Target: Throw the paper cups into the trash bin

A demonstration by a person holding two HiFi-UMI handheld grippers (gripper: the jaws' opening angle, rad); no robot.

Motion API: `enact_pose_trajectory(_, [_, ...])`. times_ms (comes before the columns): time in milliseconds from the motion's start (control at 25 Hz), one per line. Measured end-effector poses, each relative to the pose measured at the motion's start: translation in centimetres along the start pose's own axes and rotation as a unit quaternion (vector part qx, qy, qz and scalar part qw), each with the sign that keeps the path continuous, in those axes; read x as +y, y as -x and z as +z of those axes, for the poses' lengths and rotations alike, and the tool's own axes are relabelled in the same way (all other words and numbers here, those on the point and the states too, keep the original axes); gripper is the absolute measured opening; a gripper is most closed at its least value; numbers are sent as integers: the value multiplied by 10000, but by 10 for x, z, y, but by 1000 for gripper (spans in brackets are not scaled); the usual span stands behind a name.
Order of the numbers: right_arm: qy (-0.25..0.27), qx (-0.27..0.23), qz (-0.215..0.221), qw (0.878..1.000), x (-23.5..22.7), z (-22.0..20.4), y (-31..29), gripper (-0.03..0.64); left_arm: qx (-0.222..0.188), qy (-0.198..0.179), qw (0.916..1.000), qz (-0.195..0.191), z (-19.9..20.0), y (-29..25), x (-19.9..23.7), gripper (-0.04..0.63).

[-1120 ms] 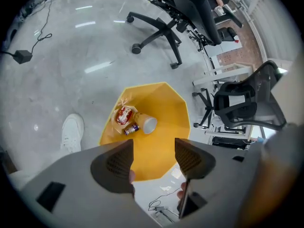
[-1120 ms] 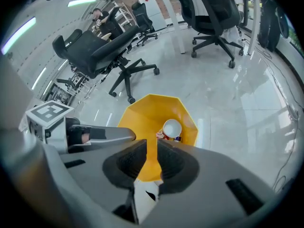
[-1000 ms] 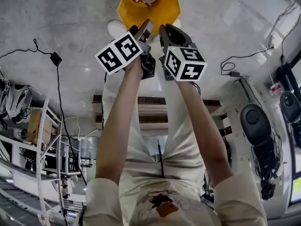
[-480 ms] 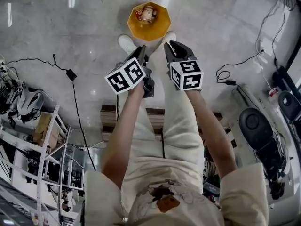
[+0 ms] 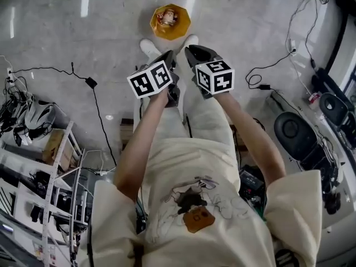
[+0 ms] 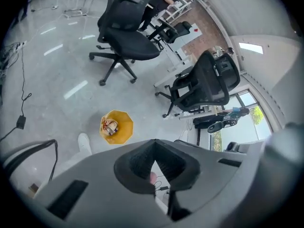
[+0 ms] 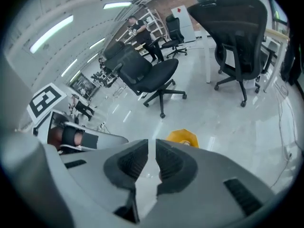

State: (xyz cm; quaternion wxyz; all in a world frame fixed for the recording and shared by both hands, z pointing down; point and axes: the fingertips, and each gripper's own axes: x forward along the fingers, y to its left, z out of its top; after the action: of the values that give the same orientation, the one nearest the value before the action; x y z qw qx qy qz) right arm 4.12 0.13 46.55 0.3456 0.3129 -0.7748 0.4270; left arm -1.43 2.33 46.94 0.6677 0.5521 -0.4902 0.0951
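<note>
step: drop looks done, I judge. Both grippers are empty and the paper cups (image 5: 168, 17) lie inside the trash bin (image 5: 170, 21).
left gripper (image 5: 169, 58): jaws pressed together at the tips, nothing between them; held above the floor, just below the bin in the head frame.
right gripper (image 5: 192, 52): jaws nearly together with a thin slit, nothing in it; just beside the left one.
task thing: yellow bin at upper centre of the head frame, left of centre in the left gripper view, cups showing in it. In the right gripper view only its rim peeks over the jaws.
next move: my guess is to look for any cup left over. I see none in these frames, so I'd pull back, or open the jaws only once a new cup turns up.
edges: shoes (image 5: 151, 48) just beside the bin's near rim.
open room: bare floor (image 5: 111, 32) around the bin; cable (image 5: 55, 71) at left, another cable (image 5: 267, 71) at right, both well apart; office chair (image 6: 126, 34) well apart at the top of the left gripper view; rack (image 5: 61, 166) at lower left.
</note>
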Motion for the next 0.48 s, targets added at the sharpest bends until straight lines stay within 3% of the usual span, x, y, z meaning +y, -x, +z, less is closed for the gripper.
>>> enact_pose_trajectory(80, [-155, -90, 102, 9998, 14, 11, 22, 52, -22, -182, 9998, -108, 3, 25, -20, 6])
enact_pose_trajectory(240, [73, -439, 117, 9989, 40, 40, 68, 52, -139, -505, 9982, -305, 12, 79, -51, 6])
enact_pose_trajectory(360, [231, -708, 157, 9971, 58, 60, 97, 52, -97, -257, 9986, -451, 19, 111, -63, 6])
enact_pose_trajectory(480, [306, -961, 449, 9939, 85, 81, 117, 49, -541, -257, 9959, -676, 48, 151, -90, 6])
